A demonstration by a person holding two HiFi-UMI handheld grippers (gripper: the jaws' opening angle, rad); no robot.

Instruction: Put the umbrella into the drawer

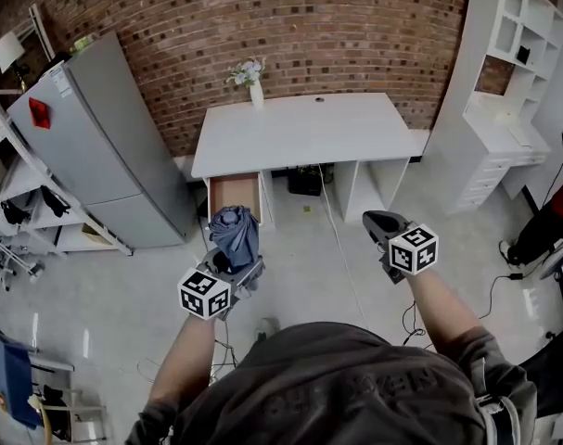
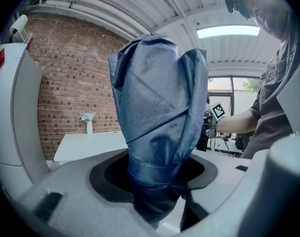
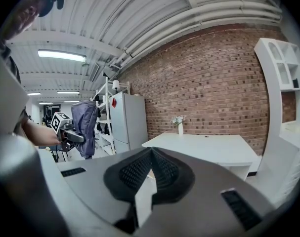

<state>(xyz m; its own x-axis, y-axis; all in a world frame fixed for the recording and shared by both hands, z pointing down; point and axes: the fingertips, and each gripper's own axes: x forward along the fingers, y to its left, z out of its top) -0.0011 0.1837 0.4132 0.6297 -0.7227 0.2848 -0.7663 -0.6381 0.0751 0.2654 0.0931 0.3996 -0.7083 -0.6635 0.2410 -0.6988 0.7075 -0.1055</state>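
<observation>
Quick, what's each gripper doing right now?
Left gripper: closed on the blue umbrella.
Right gripper: closed, empty.

Drawer point(image 1: 235, 196) under desk point(image 1: 300, 133), fridge point(image 1: 105, 146) leftward

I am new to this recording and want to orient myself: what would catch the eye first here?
A folded blue-grey umbrella stands upright, gripped in the left claw. Ahead, the white desk against the brick wall has its left drawer open. The right claw is shut and empty.
</observation>
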